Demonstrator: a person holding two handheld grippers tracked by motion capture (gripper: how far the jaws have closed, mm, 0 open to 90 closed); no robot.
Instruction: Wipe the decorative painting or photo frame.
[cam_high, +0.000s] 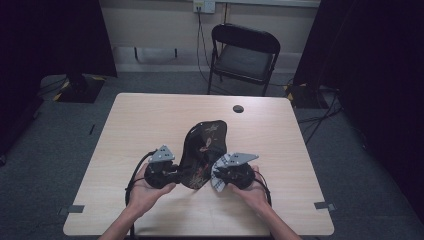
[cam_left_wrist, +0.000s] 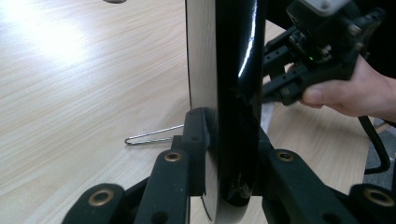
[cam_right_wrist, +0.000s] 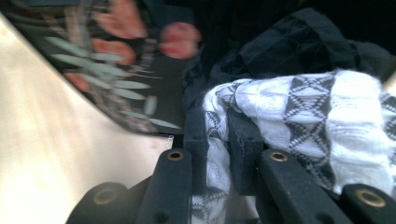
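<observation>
Left hand-held gripper (cam_left_wrist: 229, 140) clamps black tray (cam_left_wrist: 236, 93); right hand-held gripper (cam_right_wrist: 217, 135) pinches patterned cloth (cam_right_wrist: 327, 126).

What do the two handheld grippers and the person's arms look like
Both the left gripper and the right gripper are black, each topped by a grey three-cornered plate and trailing a black cable. Up close, the jaws are black linked bars with brass-coloured rivets. A small green light shows on the right gripper. The forearms are bare, with no sleeves in sight.

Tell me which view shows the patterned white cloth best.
The right gripper view: the white cloth sits close up, pinched between that gripper's jaws. The high view shows a small patch beside the black tray. The left gripper view shows a white sliver, perhaps the cloth.
</observation>
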